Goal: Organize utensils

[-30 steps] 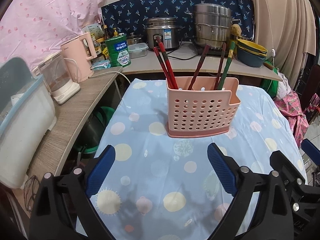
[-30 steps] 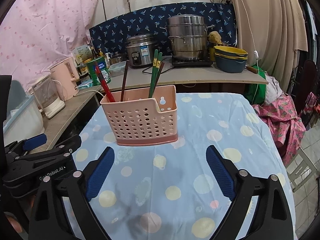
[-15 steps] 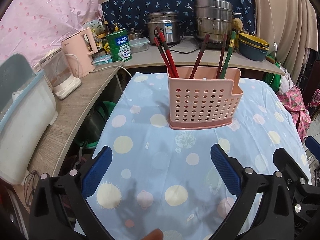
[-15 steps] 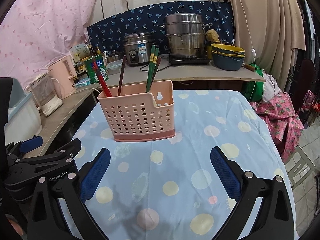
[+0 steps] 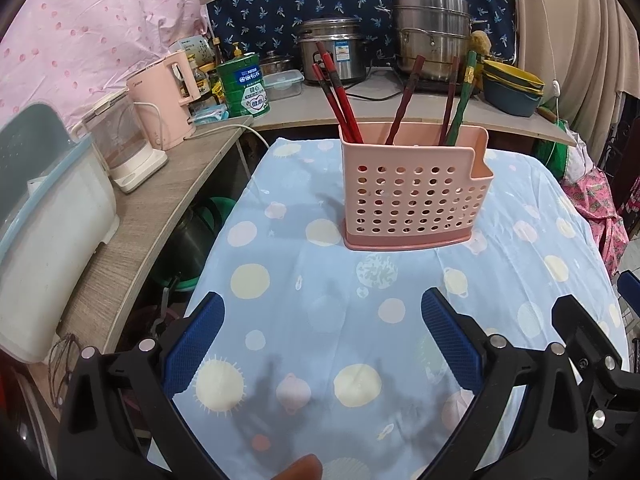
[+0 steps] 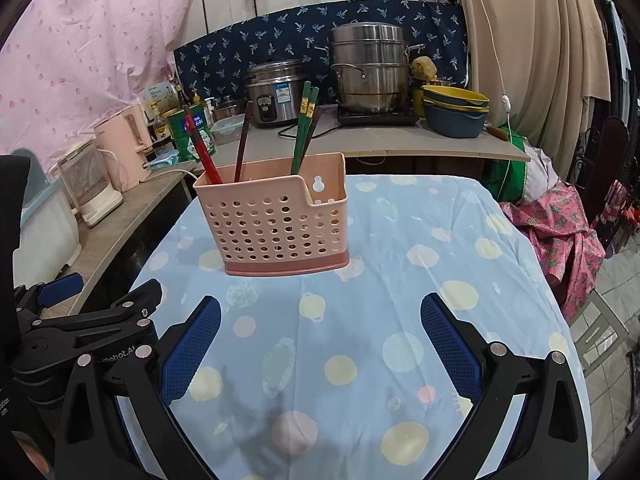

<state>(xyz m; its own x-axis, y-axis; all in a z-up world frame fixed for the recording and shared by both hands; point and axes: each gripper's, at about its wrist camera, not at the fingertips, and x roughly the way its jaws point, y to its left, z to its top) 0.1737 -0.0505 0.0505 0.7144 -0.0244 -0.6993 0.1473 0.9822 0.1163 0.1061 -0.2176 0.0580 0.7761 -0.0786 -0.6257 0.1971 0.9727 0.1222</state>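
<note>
A pink perforated utensil holder (image 5: 416, 188) stands upright on the blue dotted tablecloth (image 5: 304, 296); it also shows in the right wrist view (image 6: 276, 220). Red chopsticks (image 5: 338, 98), dark brown chopsticks (image 5: 404, 98) and green chopsticks (image 5: 464, 96) stand in it. In the right wrist view the green chopsticks (image 6: 303, 124) lean near its middle. My left gripper (image 5: 322, 328) is open and empty, well short of the holder. My right gripper (image 6: 320, 328) is open and empty, also short of it, to the right of the left one.
A wooden side counter on the left holds a pink kettle (image 5: 168, 98), a clear kettle (image 5: 120, 148) and a white bin (image 5: 44, 216). The back counter holds a rice cooker (image 5: 332, 54), a steel steamer pot (image 5: 434, 34), a green tin (image 5: 244, 90) and stacked bowls (image 5: 512, 90).
Both grippers have drawn back a little and tilted; the holder now sits slightly higher and farther in both views. Both stay open. The holder and chopsticks have not moved.
</note>
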